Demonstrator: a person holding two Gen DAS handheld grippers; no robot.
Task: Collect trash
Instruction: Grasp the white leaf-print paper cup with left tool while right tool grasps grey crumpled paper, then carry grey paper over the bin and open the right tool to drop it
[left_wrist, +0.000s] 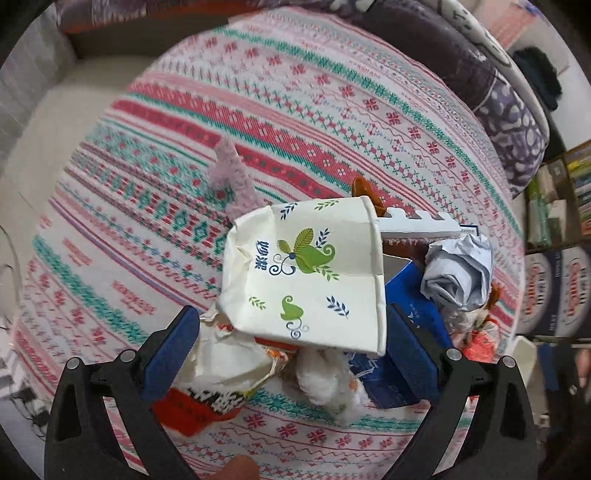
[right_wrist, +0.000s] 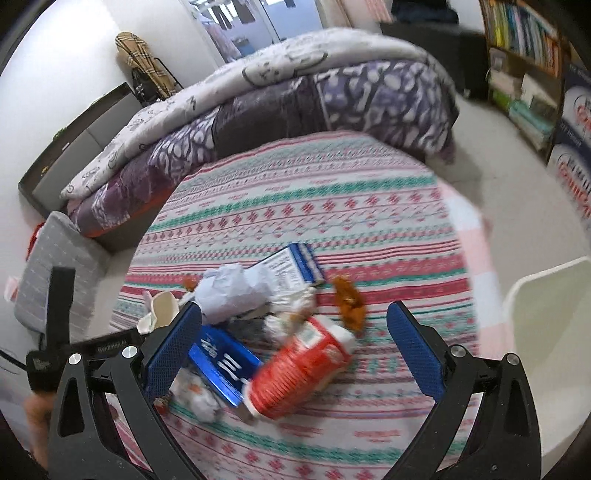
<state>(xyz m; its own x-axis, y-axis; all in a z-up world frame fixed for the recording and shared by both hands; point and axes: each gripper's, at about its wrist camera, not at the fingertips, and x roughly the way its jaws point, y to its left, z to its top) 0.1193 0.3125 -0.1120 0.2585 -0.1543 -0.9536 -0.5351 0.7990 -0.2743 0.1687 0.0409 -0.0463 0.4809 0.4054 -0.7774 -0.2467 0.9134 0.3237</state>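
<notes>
The left gripper is spread wide, a crushed paper cup lying just ahead between its fingers. It looks light, soft and easily dented, so its rolled rim seems the firmest hold. The right gripper is spread too, above a red cup. Both lie on a patterned bedspread, a white bin beyond the right finger.

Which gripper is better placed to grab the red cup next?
Right. The red cup lies between the open right gripper's fingers, while the left gripper faces the white paper cup.
</notes>
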